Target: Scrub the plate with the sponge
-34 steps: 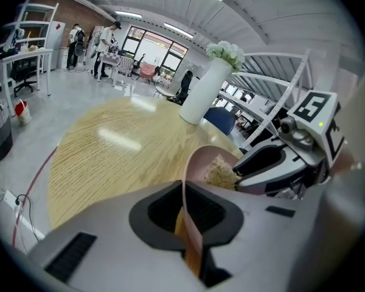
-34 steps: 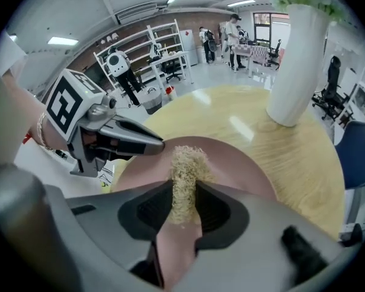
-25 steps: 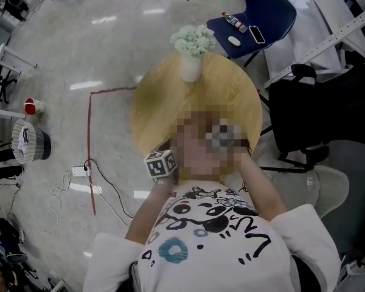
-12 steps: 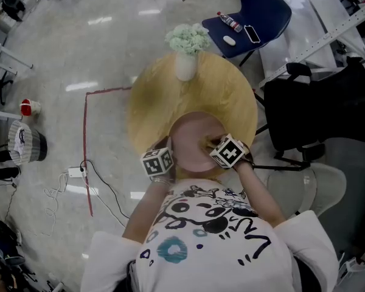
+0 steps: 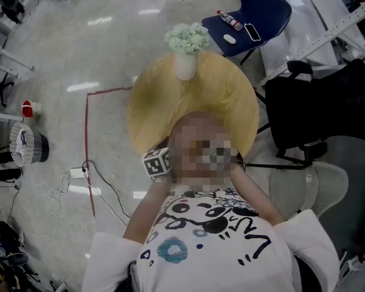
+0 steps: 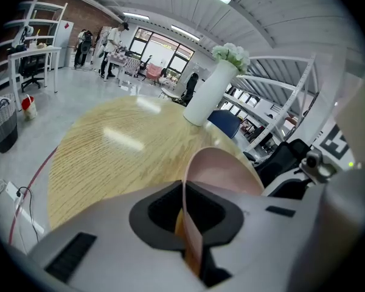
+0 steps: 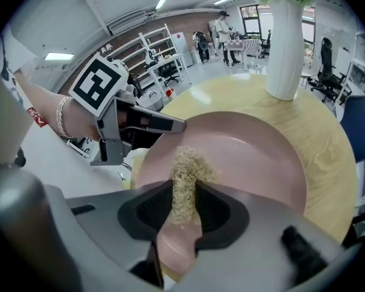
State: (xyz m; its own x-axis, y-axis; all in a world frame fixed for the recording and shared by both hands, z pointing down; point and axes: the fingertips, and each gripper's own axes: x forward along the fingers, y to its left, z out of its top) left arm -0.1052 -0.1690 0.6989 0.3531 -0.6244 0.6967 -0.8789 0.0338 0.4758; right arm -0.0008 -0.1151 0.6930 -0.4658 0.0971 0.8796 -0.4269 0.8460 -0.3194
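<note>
A pink plate (image 7: 249, 157) lies tilted over the near edge of the round wooden table (image 5: 152, 102). My left gripper (image 6: 187, 227) is shut on the plate's rim, and the plate (image 6: 222, 169) rises edge-on out of its jaws. In the right gripper view its marker cube and fingers (image 7: 161, 123) reach the plate's left rim. My right gripper (image 7: 184, 208) is shut on a tan scrubbing sponge (image 7: 185, 172), whose tip rests on the plate's face. In the head view a blurred patch hides the plate and the right gripper; only the left gripper's cube (image 5: 158, 162) shows.
A white vase of pale green flowers (image 5: 186, 66) stands at the table's far side. Beyond it is a blue chair (image 5: 255, 14) with small items on it. A black chair (image 5: 316, 108) stands to the right, and a red floor line and a cable (image 5: 88, 163) are at the left.
Half a second ago both grippers showed at the plate in the head view; a blurred patch now covers that spot. The left gripper's cube has kept its place.
</note>
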